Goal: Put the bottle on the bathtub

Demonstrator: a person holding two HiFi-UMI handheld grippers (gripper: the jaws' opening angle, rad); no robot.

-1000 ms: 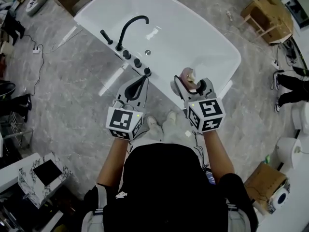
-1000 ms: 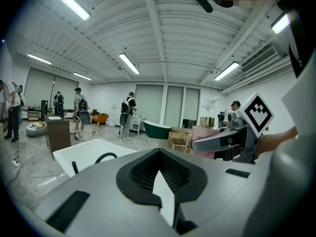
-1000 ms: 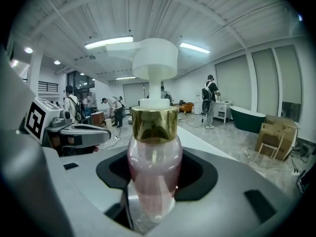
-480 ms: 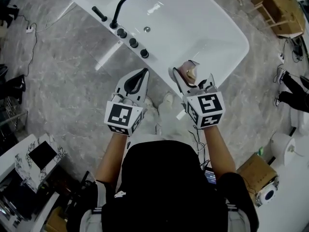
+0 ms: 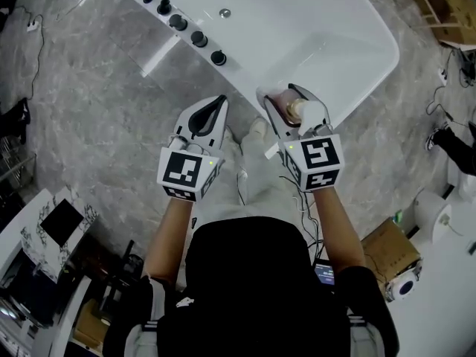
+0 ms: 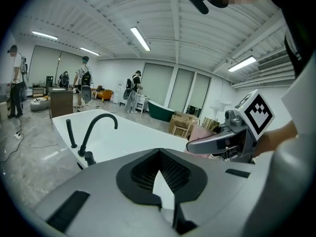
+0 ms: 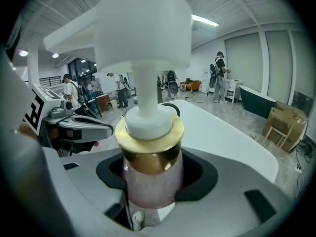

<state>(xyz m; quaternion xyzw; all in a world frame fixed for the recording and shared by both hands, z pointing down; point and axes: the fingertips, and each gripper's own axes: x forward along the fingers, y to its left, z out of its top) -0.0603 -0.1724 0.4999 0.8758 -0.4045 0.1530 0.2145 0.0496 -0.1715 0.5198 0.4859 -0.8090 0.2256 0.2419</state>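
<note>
The bathtub (image 5: 327, 28) is a smooth, glossy white shell with rounded corners and a broad flat rim, standing on a floor (image 5: 97, 110) of grey, veined stone. Along its rim sits a row of matte black round knobs (image 5: 198, 39), and in the left gripper view a slim black faucet (image 6: 96, 127) rises from the rim and curves over in a hook. The bottle (image 5: 286, 108) is a pump dispenser: a pale pink, faintly glittering body, a shiny gold collar round the neck and a plain white pump head on a thin white stem. In the right gripper view it (image 7: 150, 174) stands upright and fills the middle of the picture. The right gripper (image 5: 282, 101) has its jaws clamped on the pink body from both sides, with the black padding pressed against it. From the head view the bottle hangs at the tub's near rim, toward the end away from the knobs—whether its base touches the rim cannot be told. The left gripper (image 5: 210, 110) is held beside it over the floor, just short of the rim; its grey jaws meet at the tips with nothing between them, and their black ribbed pads leave only a teardrop-shaped opening (image 6: 160, 174). Each gripper carries a white cube with black square markers—the right one (image 6: 256, 113) shows plainly from the left gripper view.
</note>
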